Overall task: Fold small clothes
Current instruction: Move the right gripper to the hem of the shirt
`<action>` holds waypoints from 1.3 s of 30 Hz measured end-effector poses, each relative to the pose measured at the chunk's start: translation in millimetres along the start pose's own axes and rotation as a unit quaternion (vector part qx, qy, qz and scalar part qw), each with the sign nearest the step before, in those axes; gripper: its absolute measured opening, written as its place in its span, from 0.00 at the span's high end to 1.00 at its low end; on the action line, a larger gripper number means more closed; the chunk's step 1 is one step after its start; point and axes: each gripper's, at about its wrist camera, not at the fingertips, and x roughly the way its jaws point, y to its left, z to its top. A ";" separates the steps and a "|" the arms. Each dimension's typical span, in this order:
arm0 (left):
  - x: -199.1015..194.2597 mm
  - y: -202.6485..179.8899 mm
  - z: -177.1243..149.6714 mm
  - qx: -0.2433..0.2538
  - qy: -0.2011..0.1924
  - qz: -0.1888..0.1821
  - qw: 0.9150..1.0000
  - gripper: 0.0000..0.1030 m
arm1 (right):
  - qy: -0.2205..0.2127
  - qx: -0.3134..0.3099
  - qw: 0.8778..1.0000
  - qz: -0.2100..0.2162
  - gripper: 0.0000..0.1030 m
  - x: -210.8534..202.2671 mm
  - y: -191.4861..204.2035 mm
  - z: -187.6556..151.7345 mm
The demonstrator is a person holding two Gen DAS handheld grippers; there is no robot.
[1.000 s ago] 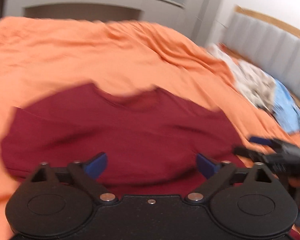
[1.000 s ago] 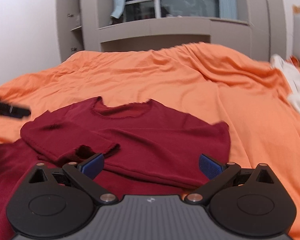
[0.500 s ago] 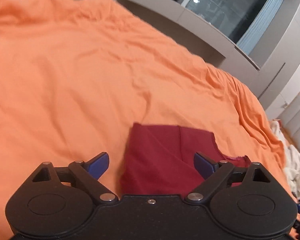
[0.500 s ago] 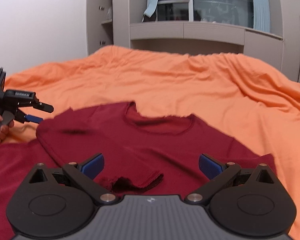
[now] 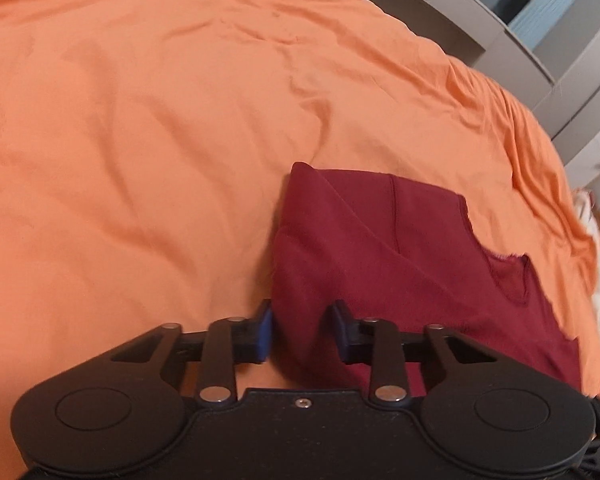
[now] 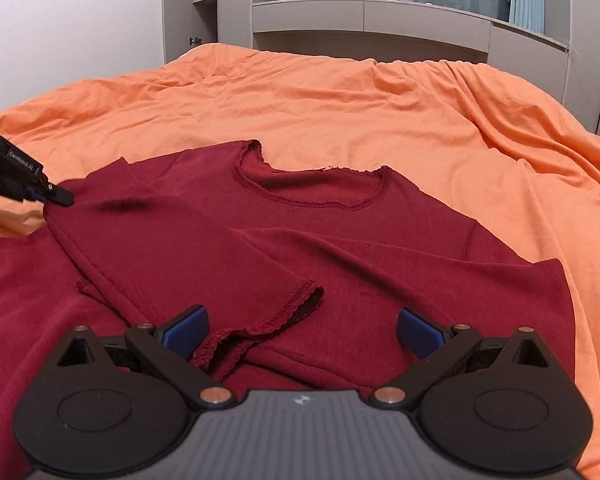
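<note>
The shirt [image 6: 300, 240] lies flat on the bedspread [image 6: 380, 112], its neckline toward the cabinets [image 6: 380, 12] behind the bed. One sleeve [image 6: 204, 264] is folded in over the shirt's front. At the shirt's left edge is the left gripper [image 6: 50, 196], a fold of shirt between its closing jaws; the right gripper [image 6: 300, 332] hovers over the shirt's near part.

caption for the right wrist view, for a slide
Open right gripper over a red shirt on an orange bedspread.
</note>
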 end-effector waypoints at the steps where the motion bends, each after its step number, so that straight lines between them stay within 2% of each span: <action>1: -3.3 -2.4 -0.7 0.010 -0.003 0.007 1.000 0.85 | 0.000 -0.004 1.000 -0.001 0.00 -0.5 1.0 -0.5; 4: -10.2 -10.7 -2.4 0.032 -0.014 0.037 0.999 0.90 | 0.001 -0.016 1.000 -0.004 0.00 0.0 4.3 -0.9; 8: -6.9 -23.3 -7.7 0.065 -0.011 0.088 0.994 0.89 | -0.004 -0.025 1.000 -0.011 0.00 -2.5 7.4 -1.6; 11: -9.6 -25.6 -8.7 0.063 -0.013 0.089 0.994 0.83 | -0.010 -0.028 0.999 -0.014 0.00 -7.7 8.1 -1.4; 14: -18.6 -26.1 -10.5 0.058 -0.016 0.087 0.994 0.66 | -0.016 -0.025 0.999 -0.016 0.00 -18.7 6.5 -0.8; 16: -26.6 -25.7 -12.4 0.047 -0.019 0.076 0.996 0.48 | -0.019 -0.021 0.999 -0.015 0.00 -30.4 5.8 -1.9; 18: -38.0 -26.1 -16.0 0.039 -0.026 0.066 0.997 0.34 | -0.021 -0.017 1.000 -0.014 0.00 -43.7 5.0 -3.4; 22: -66.2 -33.1 -27.0 0.041 -0.043 0.050 0.997 0.21 | -0.018 -0.021 1.000 -0.012 0.00 -71.0 7.0 -7.1; 25: -86.3 -40.6 -41.2 0.048 -0.054 0.035 0.997 0.15 | -0.011 -0.037 0.999 -0.021 0.00 -95.5 14.2 -18.5; 30: -116.1 -62.9 -83.4 0.113 -0.058 0.029 0.991 0.10 | 0.029 -0.095 0.994 -0.035 0.00 -133.8 33.6 -50.0; 35: -145.2 -83.0 -132.9 0.206 -0.067 0.033 0.976 0.04 | 0.060 -0.118 0.991 -0.036 0.00 -171.9 42.2 -76.7; 39: -160.8 -82.4 -167.8 0.246 -0.061 0.041 0.966 0.02 | 0.072 -0.113 0.990 -0.037 0.00 -202.6 46.3 -100.5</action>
